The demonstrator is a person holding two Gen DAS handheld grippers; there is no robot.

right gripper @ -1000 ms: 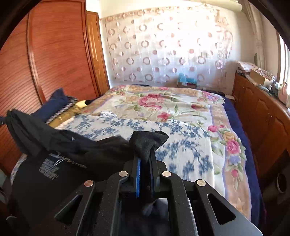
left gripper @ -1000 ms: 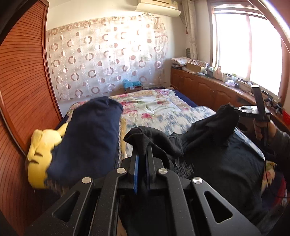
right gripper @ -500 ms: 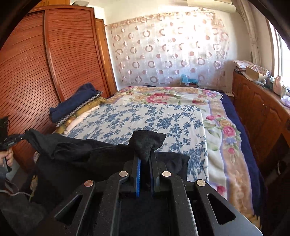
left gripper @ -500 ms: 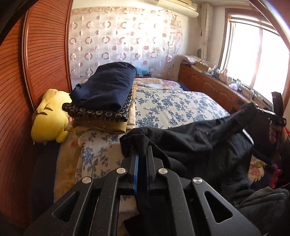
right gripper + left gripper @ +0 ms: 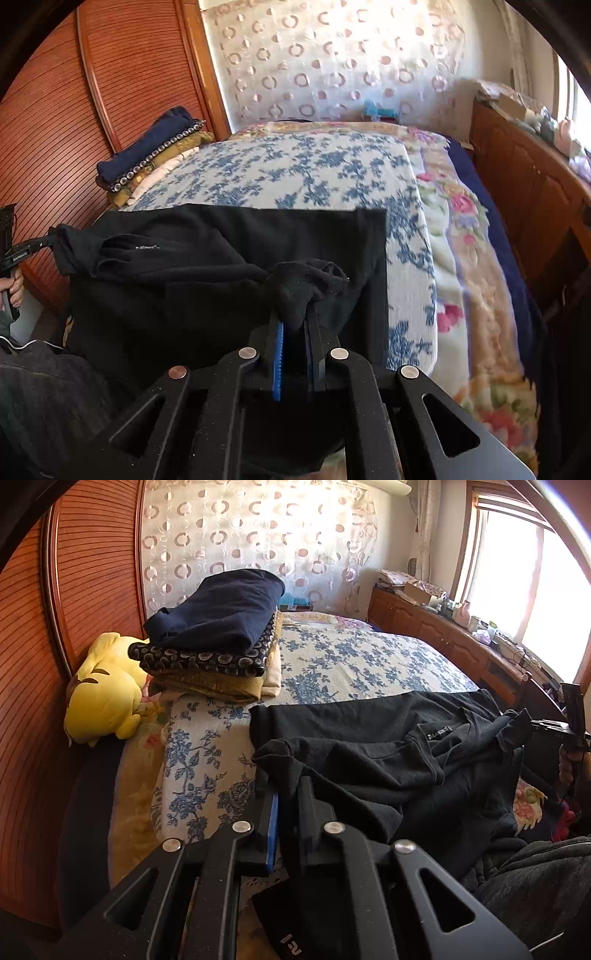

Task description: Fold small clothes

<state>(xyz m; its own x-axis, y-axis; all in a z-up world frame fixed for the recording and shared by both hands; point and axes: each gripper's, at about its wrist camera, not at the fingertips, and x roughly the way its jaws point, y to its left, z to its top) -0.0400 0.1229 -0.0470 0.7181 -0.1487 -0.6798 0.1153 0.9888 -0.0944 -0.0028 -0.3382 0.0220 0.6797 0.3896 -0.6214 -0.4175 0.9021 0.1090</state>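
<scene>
The left gripper (image 5: 288,786), low in the centre of its own view, has its jaws opening a little, with a bunched corner of the black shirt (image 5: 369,734) between them, the cloth draped over the tips. The right gripper (image 5: 295,314) is clamped tight on another bunched corner. Only the left view shows the shirt's neck label and the yellow plush toy (image 5: 103,694) at middle left; only the right view shows the shirt's straight far hem lying flat across the blue-flowered blanket (image 5: 295,166) and the pink floral quilt (image 5: 472,236) at right. Each view catches the other gripper at its frame edge, pulling the cloth taut. A stack of folded clothes (image 5: 218,635) sits upper left, against the wooden wardrobe (image 5: 33,664).
</scene>
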